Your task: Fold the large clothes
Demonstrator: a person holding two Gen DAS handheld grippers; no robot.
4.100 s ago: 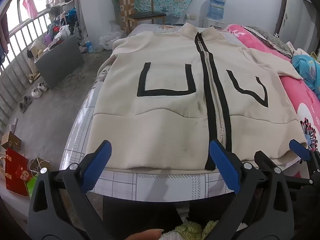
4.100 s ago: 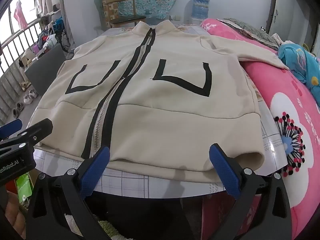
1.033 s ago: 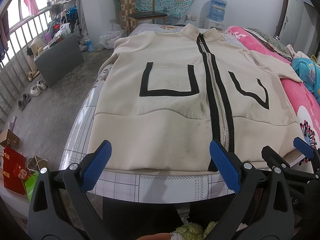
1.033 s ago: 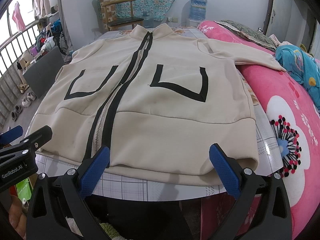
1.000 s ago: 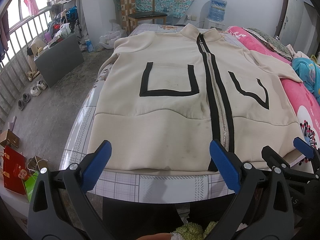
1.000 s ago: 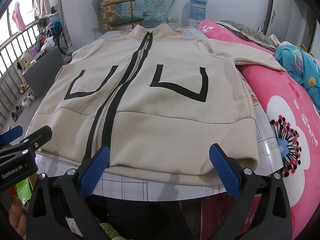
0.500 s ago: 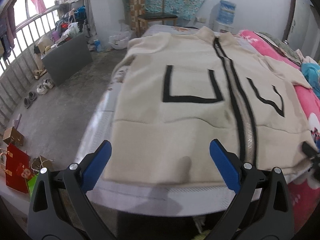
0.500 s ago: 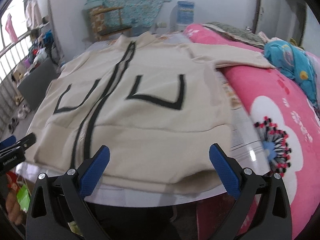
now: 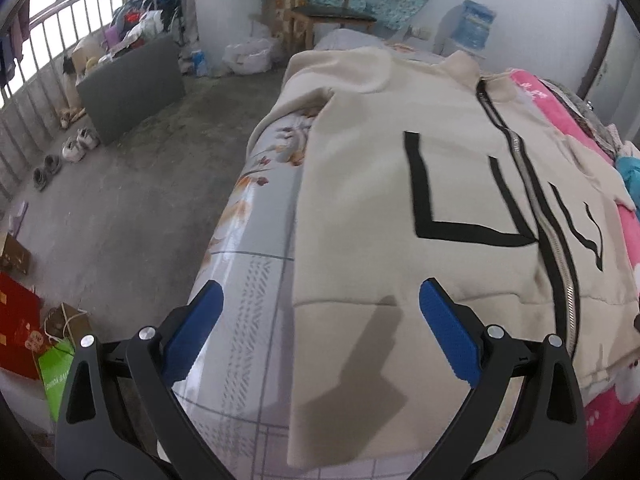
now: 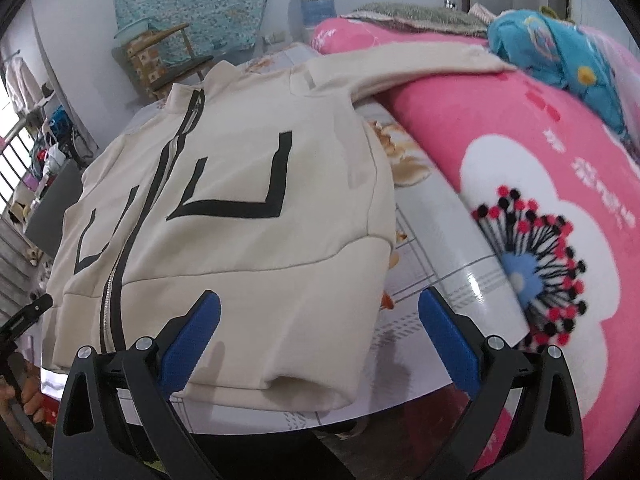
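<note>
We have a big cream jacket [image 9: 400, 240] lying flat on the bed [image 9: 256, 240], front side up, with the zip [image 9: 560, 264] closed. Its bottom edge is close to us, and its neck points away toward the wall. One sleeve [image 10: 420, 66] lies out to the right, up on the pink blanket [image 10: 520, 168]. The other sleeve is at the far left of the bed, but we cannot see well how it lies.

Our left gripper [image 9: 316, 332] hangs over the jacket's left side edge, near the bottom corner. Its blue fingers [image 9: 192, 332] are wide apart and hold nothing. One finger is over the bare bed and one is over the cloth. Our right gripper [image 10: 316, 336] hangs over the right bottom corner. Its fingers [image 10: 448, 340] are wide apart too, with nothing in them.

We think the folding has not started yet. This looks like the step where we get ready to grab the two sides.

Next, each gripper should go down to its edge and pinch both layers of cloth. The cloth looks thick and soft, so we should take a good bite, or it may slip out. The long sleeve on the blanket needs to be folded in as well, or it will stick out.
</note>
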